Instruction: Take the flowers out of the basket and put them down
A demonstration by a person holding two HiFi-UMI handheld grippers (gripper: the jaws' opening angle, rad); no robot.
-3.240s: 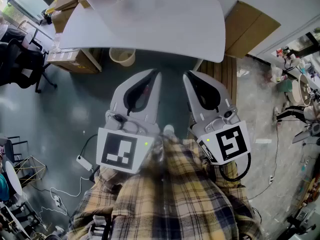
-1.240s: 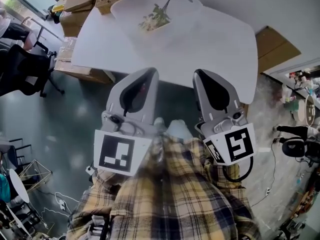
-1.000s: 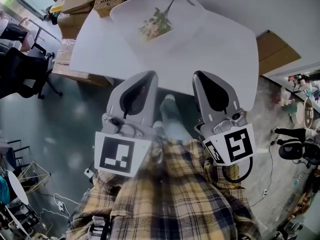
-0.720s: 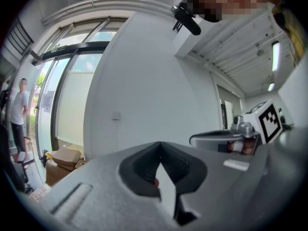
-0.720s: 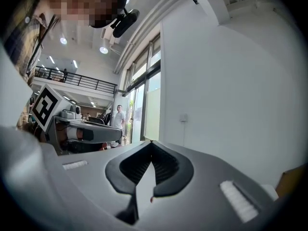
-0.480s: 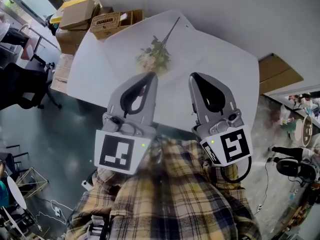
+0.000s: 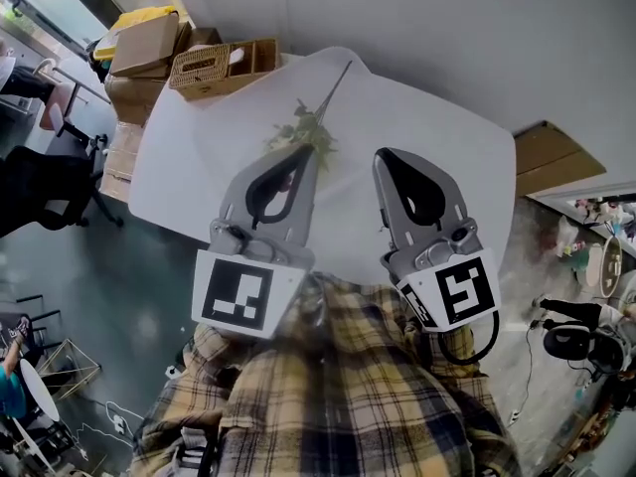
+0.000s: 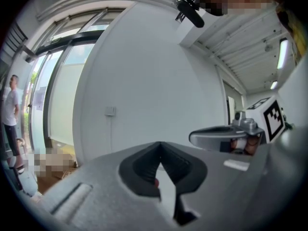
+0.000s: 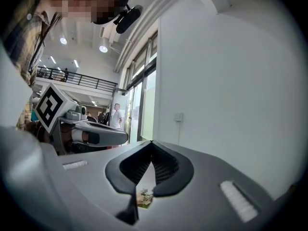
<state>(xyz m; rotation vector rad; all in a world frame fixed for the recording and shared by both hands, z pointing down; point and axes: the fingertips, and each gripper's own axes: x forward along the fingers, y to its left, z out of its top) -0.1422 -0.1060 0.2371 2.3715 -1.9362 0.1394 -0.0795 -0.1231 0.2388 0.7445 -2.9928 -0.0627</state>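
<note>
A white worktop (image 7: 437,167) stands against a pale wall, with a dark floor around it and brown boxes (image 7: 144,43) at the far left. The flowers (image 7: 301,132) lie flat on the worktop, not in the basket (image 7: 214,63). Their leafy, bloomy end is on the side near the person. The thin stem runs away from that end, up toward the wall and a bit to the right, so the bunch lies on a slant. The woven basket sits by the far left corner, apart from the flowers. From the head view it is hard to say if it stands on the worktop or just behind it. The left tool (image 7: 308,150) is held above the worktop with its tip over the bloomy end, and its jaws are pressed together with nothing in them. The right tool (image 7: 382,156) is beside it, off to the right of the flowers. Its jaws are closed too and hold nothing. A checked shirt (image 7: 338,386) fills the bottom of the head view.
</note>
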